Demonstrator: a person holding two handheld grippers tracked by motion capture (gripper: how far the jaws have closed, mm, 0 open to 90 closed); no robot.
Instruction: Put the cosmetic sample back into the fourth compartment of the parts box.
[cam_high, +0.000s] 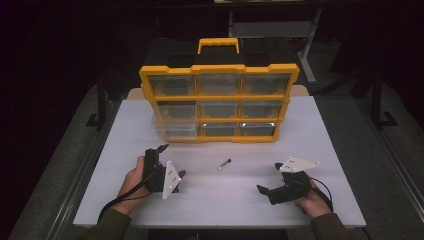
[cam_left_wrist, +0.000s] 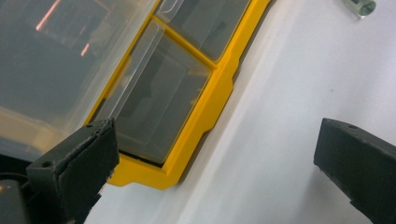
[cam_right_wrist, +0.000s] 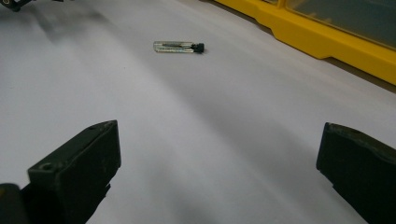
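A small clear vial with a dark cap (cam_high: 224, 163) lies on the white table (cam_high: 310, 135) between my two grippers. Behind it stands a yellow organizer case (cam_high: 219, 98) with clear drawers. Its bottom-left drawer (cam_high: 172, 129) is pulled out a little. My left gripper (cam_high: 172, 161) is open in front of that drawer, with nothing between its jaws. In the left gripper view the open gripper (cam_left_wrist: 215, 163) faces the case's yellow frame (cam_left_wrist: 205, 107) and the protruding drawer (cam_left_wrist: 60, 60). My right gripper (cam_high: 269, 177) is open and empty. In the right gripper view the gripper (cam_right_wrist: 217, 172) points at the vial (cam_right_wrist: 179, 46).
The case has a yellow handle (cam_high: 218, 44) on top and fills the back middle of the table. The table's front edge (cam_high: 220, 222) is close below both hands. Dark floor and a table leg (cam_high: 307, 55) lie beyond.
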